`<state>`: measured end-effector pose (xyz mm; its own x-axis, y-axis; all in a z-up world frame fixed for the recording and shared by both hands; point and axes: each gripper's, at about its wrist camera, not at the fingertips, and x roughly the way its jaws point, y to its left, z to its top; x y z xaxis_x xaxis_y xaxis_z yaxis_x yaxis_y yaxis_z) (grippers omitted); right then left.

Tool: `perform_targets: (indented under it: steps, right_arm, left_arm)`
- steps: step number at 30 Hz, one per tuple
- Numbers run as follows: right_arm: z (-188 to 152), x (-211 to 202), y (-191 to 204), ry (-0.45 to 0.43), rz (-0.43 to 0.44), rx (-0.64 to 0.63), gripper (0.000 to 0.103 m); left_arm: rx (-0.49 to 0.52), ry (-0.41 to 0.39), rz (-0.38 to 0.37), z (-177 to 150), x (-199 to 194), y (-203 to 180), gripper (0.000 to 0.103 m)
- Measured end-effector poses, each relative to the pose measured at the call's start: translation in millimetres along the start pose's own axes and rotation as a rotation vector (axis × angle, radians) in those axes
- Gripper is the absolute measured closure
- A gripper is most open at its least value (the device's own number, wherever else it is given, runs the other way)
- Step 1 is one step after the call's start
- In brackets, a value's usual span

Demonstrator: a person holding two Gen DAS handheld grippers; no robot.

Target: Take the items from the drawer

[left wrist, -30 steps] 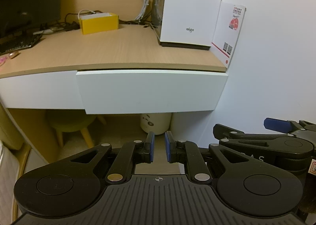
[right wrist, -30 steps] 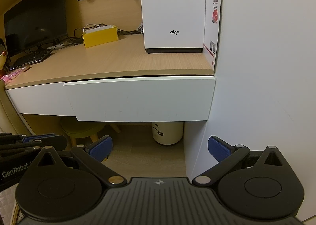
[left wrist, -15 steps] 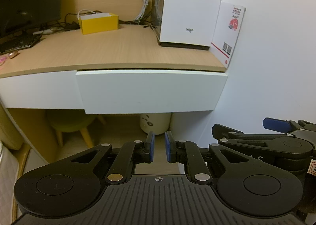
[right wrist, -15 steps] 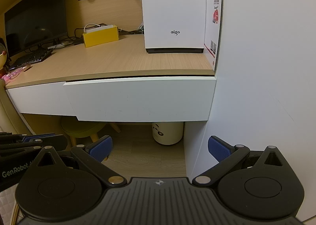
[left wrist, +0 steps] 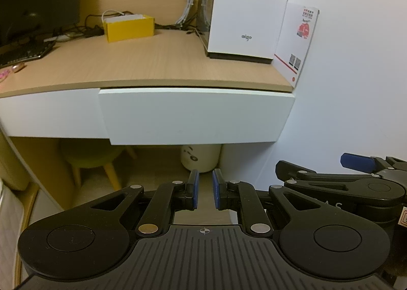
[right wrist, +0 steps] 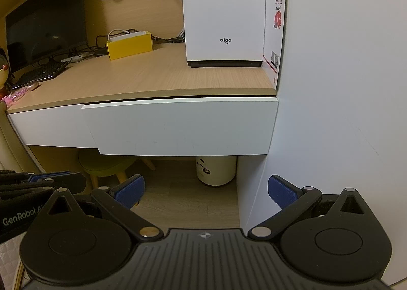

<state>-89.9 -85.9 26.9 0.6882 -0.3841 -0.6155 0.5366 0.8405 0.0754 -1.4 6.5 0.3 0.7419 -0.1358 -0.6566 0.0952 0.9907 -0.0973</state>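
Wood-grain worktop (left wrist: 157,61) above, flat white drawer (left wrist: 195,116) shut beneath it, both grippers hanging back.
Left wrist view: left gripper (left wrist: 203,189), blue pads nearly together, nothing between them. Right wrist view: right gripper (right wrist: 204,192) spread wide and empty; the smooth drawer (right wrist: 180,126) front has no handle, so hooking its lower edge and pulling straight out looks best.

Left gripper (left wrist: 204,189) hangs before the white drawer (left wrist: 195,116), jaws nearly together, nothing between. Drawer front stands slightly proud of the desk (left wrist: 142,66).
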Motion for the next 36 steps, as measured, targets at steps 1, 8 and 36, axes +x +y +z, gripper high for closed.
perform_targets:
  steps: [1, 8, 36]
  right_arm:
    - [0.1, -0.2, -0.1, 0.0, -0.002, 0.003, 0.0]
    - [0.4, -0.2, -0.6, 0.002, -0.003, 0.006, 0.0]
    - [5.9, 6.7, -0.9, 0.02, -0.01, 0.014, 0.0]
  left_arm:
    - [0.0, 0.0, -0.001, -0.2, 0.2, -0.1, 0.089]
    - [0.002, 0.001, -0.005, -0.5, 0.8, -0.3, 0.089]
    - [0.02, 0.014, -0.035, -1.8, 6.1, 19.5, 0.089]
